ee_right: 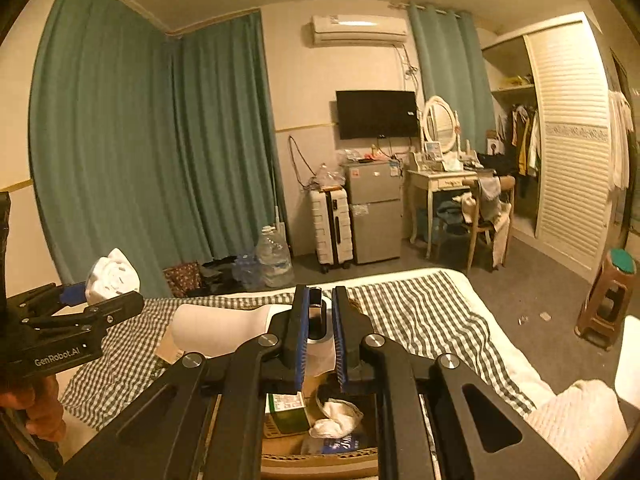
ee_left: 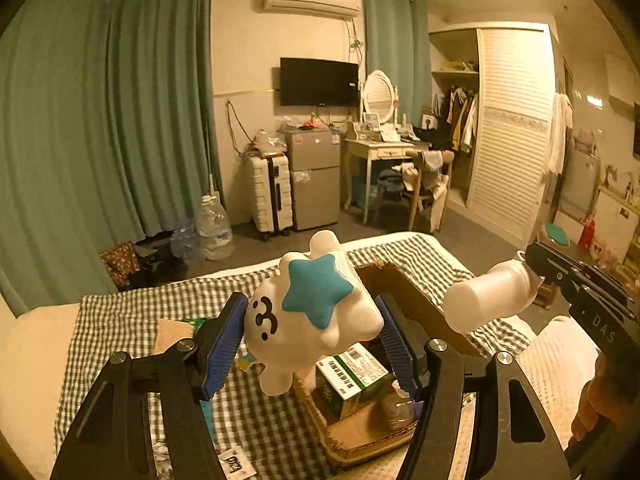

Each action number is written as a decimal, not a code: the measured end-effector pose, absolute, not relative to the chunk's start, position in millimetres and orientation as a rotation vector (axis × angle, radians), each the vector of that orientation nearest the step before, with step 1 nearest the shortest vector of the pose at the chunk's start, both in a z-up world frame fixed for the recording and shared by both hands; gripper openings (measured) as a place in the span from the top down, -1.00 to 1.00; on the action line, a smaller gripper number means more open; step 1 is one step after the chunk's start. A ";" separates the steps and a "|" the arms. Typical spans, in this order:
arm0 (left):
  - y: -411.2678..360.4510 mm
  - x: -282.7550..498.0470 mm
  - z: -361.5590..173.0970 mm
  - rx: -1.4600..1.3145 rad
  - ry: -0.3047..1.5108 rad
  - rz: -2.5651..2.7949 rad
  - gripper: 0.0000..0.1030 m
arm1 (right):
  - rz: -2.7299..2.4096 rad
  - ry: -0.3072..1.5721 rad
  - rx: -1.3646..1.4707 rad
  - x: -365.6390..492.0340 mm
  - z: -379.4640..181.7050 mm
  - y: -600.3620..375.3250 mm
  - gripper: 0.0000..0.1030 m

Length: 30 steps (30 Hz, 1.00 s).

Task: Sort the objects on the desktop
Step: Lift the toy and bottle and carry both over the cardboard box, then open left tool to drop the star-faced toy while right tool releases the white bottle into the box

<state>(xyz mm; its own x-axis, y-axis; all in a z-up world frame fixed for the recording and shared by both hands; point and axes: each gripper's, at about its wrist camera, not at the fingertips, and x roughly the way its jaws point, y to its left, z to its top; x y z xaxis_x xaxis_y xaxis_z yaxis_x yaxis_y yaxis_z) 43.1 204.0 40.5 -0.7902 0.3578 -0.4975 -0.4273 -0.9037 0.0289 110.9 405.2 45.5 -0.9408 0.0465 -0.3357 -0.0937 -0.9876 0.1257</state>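
Observation:
My left gripper is shut on a white figurine with a teal star and holds it in the air above a cardboard box on the checked bedcover. The figurine also shows at the left of the right wrist view. My right gripper is shut on the neck of a white bottle, which points left. The bottle hangs to the right of the figurine in the left wrist view. A green and white carton lies in the box.
The box also holds a crumpled white tissue and a blue item. The box's raised flap stands behind the figurine. A paper slip lies on the bedcover. A stool stands on the floor at right.

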 end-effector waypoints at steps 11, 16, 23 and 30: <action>236.1 7.3 -2.8 -0.807 0.244 2.530 -0.30 | 2.954 0.253 -0.681 79.6 7.0 425.4 0.79; 253.6 -13.0 -30.8 -0.875 0.265 2.483 -0.30 | 2.912 0.237 -0.780 62.5 -15.8 423.9 0.79; 264.2 -41.7 -64.7 -0.963 0.267 2.441 -0.30 | 2.862 0.211 -0.908 41.0 -44.0 424.0 0.79; 272.9 -60.2 -85.1 -0.999 0.281 2.416 -0.30 | 2.843 0.178 -1.016 22.0 -63.4 417.2 0.79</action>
